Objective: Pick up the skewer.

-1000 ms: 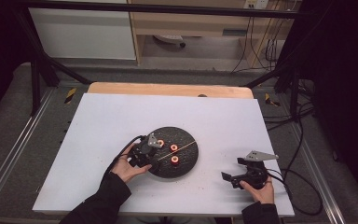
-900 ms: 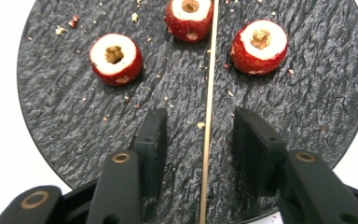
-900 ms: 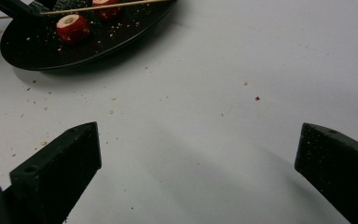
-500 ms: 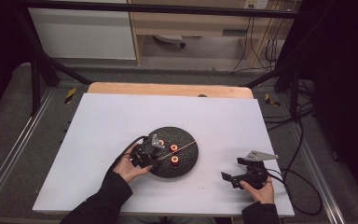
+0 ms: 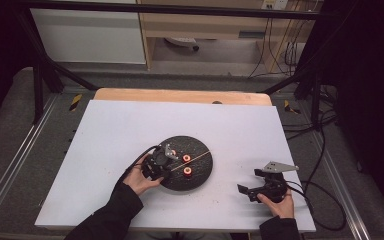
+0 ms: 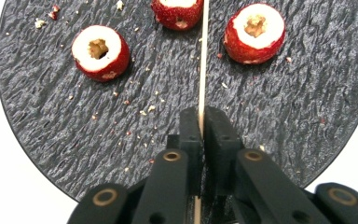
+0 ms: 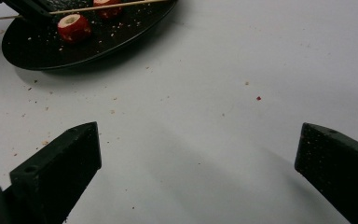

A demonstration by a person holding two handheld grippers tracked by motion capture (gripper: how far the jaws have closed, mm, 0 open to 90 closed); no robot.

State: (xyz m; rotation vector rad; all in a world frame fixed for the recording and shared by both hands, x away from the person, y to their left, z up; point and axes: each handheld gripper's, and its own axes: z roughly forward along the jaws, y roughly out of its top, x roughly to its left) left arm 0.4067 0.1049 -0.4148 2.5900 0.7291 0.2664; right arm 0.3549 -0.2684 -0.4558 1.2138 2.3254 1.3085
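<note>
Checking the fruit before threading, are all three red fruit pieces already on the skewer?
No, two cored fruit pieces lie loose on the black plate beside the skewer.

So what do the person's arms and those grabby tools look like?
Both arms wear dark sleeves. Each hand-held gripper is black: the left hand-held gripper has two blocky jaws on rounded links with brass-coloured ring pivots. The right hand-held gripper carries a grey three-cornered plate on top, and a black cable trails from it.

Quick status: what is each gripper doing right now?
Left gripper: jaws have just been closing, now shut on the wooden skewer over the black plate.
Right gripper: open, holding nothing, above the white table.
</note>
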